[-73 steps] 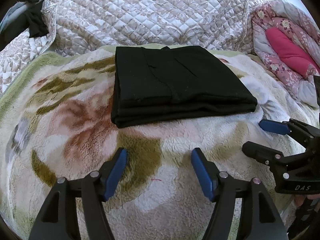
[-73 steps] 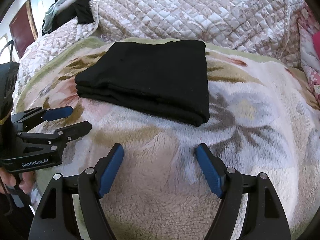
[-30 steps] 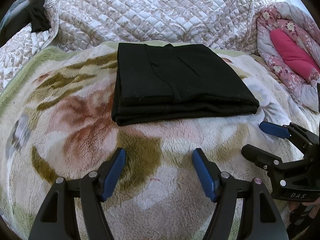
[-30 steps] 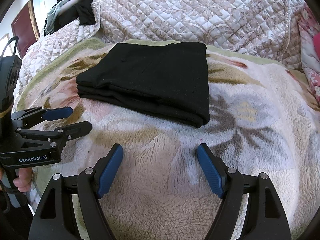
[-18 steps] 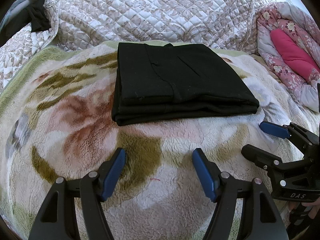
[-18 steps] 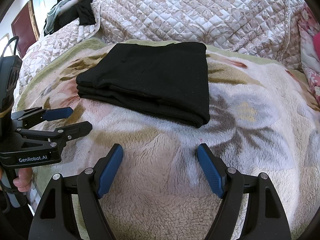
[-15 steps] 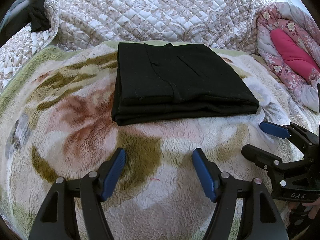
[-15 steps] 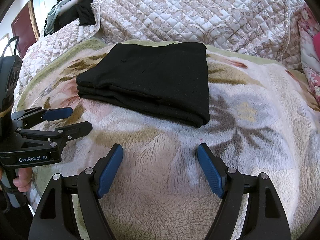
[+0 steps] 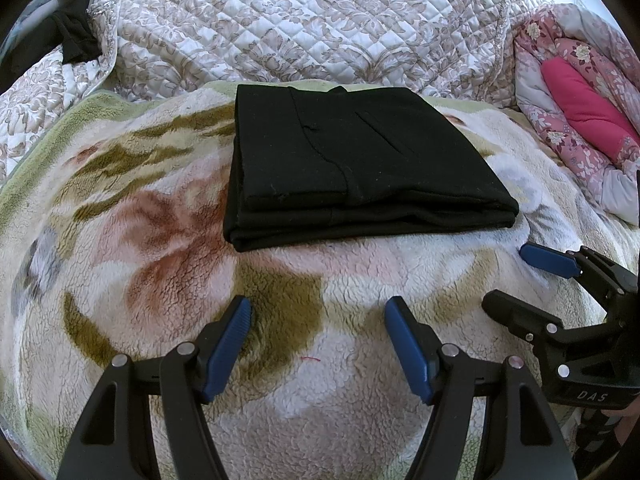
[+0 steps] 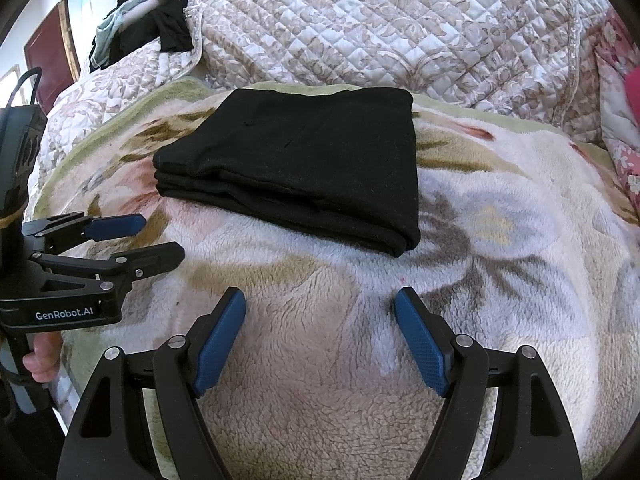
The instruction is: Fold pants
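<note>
Nearest, the left gripper (image 9: 318, 322) and right gripper (image 10: 320, 316) hover with jaws wide and empty over the blanket's (image 9: 340, 420) near edge, unmoved over the last moments, which suggests the folding is done. Beyond, the pants (image 9: 352, 168) lie as a compact black stack toward the blanket's far edge. Behind rises a quilted cover (image 9: 300, 24); nothing blocks access.

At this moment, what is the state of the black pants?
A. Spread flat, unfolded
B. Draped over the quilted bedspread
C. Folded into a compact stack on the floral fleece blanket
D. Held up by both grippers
C: the black pants lie in layered folds on the floral fleece blanket, with the left gripper and right gripper both open and apart from them.
</note>
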`<state>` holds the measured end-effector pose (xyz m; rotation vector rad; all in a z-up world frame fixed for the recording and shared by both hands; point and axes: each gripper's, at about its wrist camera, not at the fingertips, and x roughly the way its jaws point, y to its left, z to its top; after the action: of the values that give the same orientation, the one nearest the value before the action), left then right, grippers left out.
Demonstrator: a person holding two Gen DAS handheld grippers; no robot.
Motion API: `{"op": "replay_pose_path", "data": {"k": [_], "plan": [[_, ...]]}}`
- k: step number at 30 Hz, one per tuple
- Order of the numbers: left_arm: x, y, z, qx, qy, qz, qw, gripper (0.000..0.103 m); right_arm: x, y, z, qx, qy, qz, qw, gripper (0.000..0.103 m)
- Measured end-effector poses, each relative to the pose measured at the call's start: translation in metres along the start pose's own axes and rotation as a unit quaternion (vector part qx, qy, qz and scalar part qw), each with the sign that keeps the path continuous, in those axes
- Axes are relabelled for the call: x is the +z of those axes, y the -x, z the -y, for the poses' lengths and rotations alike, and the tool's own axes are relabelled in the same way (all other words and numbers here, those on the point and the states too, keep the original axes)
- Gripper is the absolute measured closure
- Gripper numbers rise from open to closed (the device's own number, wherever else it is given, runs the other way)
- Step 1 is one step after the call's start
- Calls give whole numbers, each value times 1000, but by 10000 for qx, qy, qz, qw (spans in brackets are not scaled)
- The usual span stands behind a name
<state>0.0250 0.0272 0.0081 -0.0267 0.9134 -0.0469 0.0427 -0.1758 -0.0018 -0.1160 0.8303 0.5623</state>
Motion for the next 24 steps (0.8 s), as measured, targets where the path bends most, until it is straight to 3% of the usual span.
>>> {"op": "replay_pose_path", "data": {"k": [24], "plan": [[1, 0, 0, -2, -3, -12, 10000, 31, 0, 1, 0, -6, -24, 20, 10000, 25]]}}
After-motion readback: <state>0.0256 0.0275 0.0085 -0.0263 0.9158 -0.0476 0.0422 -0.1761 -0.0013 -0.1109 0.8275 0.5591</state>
